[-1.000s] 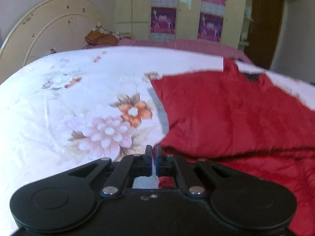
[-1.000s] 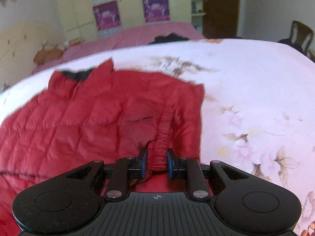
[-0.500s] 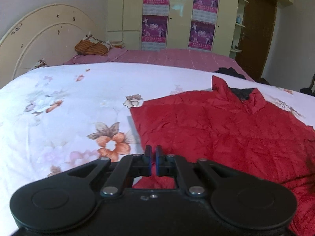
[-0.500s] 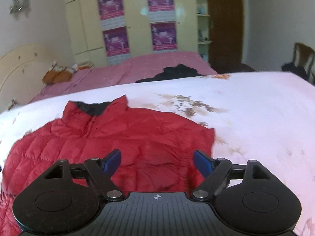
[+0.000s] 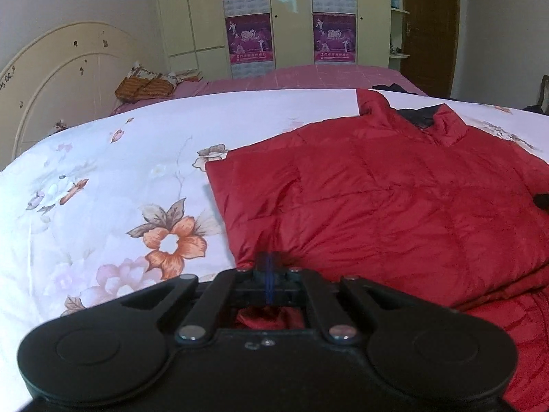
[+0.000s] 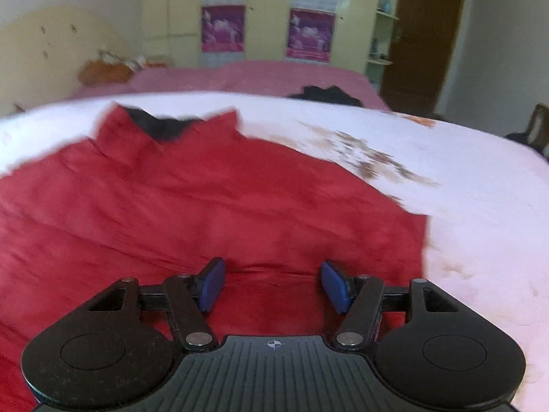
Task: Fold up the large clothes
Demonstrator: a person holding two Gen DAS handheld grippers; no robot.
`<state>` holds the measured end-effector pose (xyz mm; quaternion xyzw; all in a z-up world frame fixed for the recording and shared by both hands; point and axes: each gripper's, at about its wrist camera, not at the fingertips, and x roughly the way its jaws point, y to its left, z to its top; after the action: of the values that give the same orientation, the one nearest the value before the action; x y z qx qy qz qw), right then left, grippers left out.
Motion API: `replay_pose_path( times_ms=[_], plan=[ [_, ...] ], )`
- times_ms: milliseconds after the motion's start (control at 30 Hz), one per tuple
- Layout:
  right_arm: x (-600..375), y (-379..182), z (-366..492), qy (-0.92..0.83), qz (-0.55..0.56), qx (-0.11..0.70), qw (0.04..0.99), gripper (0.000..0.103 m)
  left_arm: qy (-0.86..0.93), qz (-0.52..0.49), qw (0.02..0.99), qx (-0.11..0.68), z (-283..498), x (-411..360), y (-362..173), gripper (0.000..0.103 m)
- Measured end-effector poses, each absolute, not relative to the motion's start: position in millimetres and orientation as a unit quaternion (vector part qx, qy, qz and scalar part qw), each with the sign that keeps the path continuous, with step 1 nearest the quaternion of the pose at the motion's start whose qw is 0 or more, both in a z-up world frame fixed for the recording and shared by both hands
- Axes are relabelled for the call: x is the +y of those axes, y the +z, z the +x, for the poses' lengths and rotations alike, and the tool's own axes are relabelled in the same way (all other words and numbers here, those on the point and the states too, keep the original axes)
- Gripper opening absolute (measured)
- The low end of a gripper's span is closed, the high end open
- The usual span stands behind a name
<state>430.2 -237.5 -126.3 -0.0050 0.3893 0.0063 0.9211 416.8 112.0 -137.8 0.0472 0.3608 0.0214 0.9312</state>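
Spread over the flowered bedspread, the red jacket is looking puffy, light and slippery, best taken at its hem, where the left gripper is pinching it while the right gripper is hovering spread.

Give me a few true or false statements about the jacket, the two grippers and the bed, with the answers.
1. The red jacket lies on a floral bedspread. True.
2. The right gripper is shut on fabric. False: its jaws stand wide open above the jacket.
3. The left gripper is shut at the jacket's edge. True.
4. The jacket's collar lining is white. False: it is dark.
5. The bedspread is plain blue. False: it is white with flowers.
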Motion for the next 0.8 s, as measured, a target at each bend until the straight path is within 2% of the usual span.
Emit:
replay_pose_path(
  times_ms=[133,233,367,800],
  plan=[
    [-239.1,-123.0,432.9,0.006,-0.008,0.399,0.917,0.061,0.027,0.036,0.932,0.359,415.7,112.8,-132.9,0.002],
    [-244.5,-106.1,426.0,0.01,0.03,0.374,0.927,0.061,0.026,0.017,0.939,0.343,412.7,114.4,-116.8,0.004],
    [-239.4,-89.7,426.8,0.029,0.053,0.353,0.934,0.061,0.012,0.013,0.943,0.333,423.1,103.9,-101.5,0.013],
    [-213.8,-88.6,438.8,0.045,0.044,0.348,0.935,0.061,0.007,0.028,0.935,0.355,466.7,76.5,-114.1,0.014]
  ],
)
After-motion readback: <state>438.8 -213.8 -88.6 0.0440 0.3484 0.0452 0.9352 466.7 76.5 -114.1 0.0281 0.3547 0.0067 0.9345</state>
